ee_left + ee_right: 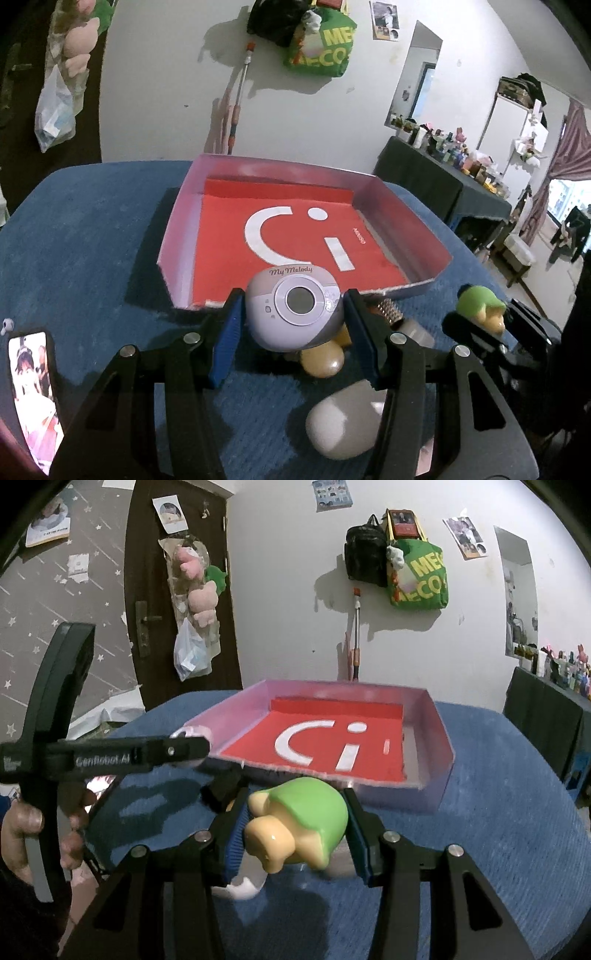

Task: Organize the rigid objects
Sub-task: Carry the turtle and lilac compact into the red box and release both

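rigid objects sit on and above a blue tablecloth (92, 229), and two of them are up in grippers. going left to right in the left wrist view: a phone (31, 391) with a lit screen lies at the lower left edge of the frame. right of it, low centre, the left gripper (293, 314) has its blue pads closed on a lavender toy camera (295, 310) marked "my melody", one pad against each side, the lens facing us. under the camera, on the cloth, lie a yellowish rounded piece (323, 360) and, lower, a grey egg-shaped thing (341, 424). just right of the camera a small gold studded item (389, 312) peeks out. above all this, mid-frame, stands a shallow box lid (177, 221) with pale pink walls and a red floor bearing white shapes; nothing lies in it. at the right edge a green-capped figure (480, 306) shows, gripped by the other tool.

in the right wrist view, far left, a hand (26, 830) grips the black handle of the left tool. low centre, the right gripper (295, 834) is clamped on the green-capped figure (306, 827), tan face tilted down and left, blue pads touching both sides. below it a white piece (243, 888) lies on the cloth. the box lid (439, 775) sits just beyond the figure, centre to right. on the wall, upper right, hangs a green bag (421, 579).
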Motion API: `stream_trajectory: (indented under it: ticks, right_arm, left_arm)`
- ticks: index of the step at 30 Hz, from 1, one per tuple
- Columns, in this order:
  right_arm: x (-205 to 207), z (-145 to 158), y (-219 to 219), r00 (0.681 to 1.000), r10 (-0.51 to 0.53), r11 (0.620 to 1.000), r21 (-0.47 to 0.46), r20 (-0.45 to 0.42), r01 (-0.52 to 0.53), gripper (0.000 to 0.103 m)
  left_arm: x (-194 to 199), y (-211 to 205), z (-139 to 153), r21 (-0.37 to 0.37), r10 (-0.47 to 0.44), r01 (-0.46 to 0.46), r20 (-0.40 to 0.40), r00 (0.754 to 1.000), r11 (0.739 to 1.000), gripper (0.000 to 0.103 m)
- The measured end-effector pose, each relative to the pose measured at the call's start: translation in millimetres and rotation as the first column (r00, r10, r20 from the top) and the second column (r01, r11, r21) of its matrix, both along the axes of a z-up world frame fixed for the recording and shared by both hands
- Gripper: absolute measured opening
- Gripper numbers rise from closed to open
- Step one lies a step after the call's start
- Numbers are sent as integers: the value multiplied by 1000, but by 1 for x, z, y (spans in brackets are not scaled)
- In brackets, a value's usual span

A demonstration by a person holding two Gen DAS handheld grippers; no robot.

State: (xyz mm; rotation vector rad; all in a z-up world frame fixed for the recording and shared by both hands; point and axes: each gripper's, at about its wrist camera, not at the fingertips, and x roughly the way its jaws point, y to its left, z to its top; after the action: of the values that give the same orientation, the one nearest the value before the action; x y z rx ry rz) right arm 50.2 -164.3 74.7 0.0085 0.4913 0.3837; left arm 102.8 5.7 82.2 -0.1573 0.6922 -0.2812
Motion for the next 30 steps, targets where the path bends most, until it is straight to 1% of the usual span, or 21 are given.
stream_trajectory:
  ticks: [6, 15, 23, 27, 30]
  right_arm:
    - [27, 13, -8, 1000, -4, 1000, 29, -21, 4, 50]
    - [70, 26, -13, 998, -24, 999, 27, -50, 25, 50]
    - [120, 19, -18, 991, -56, 998, 24, -118, 60, 50]
    - [144, 10, -18, 983, -68, 997, 19, -171, 72, 50]
    - [158, 2, -14, 977, -83, 996, -3, -199, 84, 50]
  left_arm:
    - [17, -8, 7, 15, -16, 16, 4, 1000, 1000, 52]
    - [52, -11, 10, 3, -18, 18, -15, 1000, 1000, 52]
    - [84, -14, -1, 13, -4, 5, -53, 999, 1000, 52]
    - [101, -15, -13, 23, 1, 1, -87, 996, 1000, 52]
    - [112, -14, -24, 22, 6, -4, -118, 993, 1000, 52]
